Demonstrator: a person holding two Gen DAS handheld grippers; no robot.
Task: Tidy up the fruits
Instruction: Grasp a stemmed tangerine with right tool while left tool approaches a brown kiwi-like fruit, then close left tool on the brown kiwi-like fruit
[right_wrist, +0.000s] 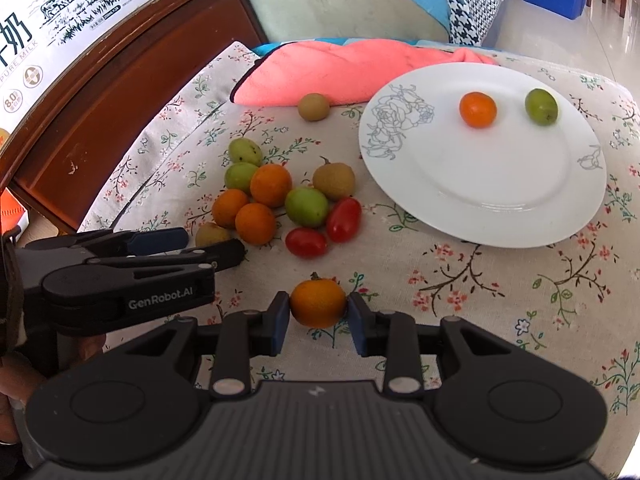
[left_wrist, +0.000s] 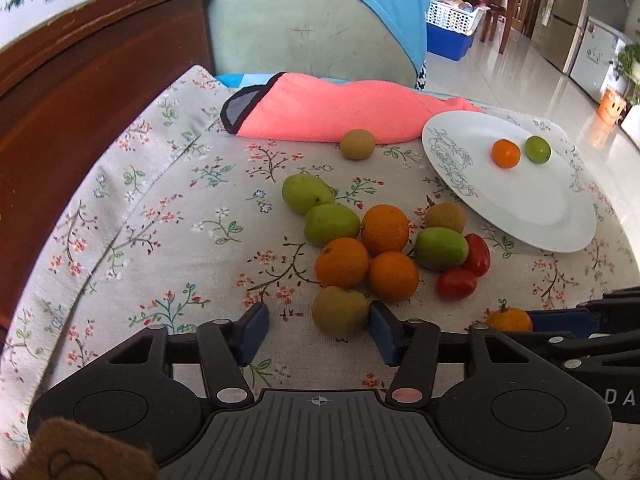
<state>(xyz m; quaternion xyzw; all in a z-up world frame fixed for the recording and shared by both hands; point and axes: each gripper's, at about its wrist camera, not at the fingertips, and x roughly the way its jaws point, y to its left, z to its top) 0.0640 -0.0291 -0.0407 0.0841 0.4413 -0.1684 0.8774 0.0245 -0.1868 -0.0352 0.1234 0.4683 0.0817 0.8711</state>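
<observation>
Right gripper (right_wrist: pixel 319 312) jaws pinch small orange (right_wrist: pixel 318 307) at widest sides; light, soft, bruisable. Left gripper (left_wrist: pixel 318 330) jaws wide, beside olive fruit (left_wrist: pixel 339 311).

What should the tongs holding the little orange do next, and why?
Probably lift the orange and carry it to the plate. The right tongs have both pads touching it, and the plate already holds one orange fruit and one green fruit, with bare room left.
</observation>
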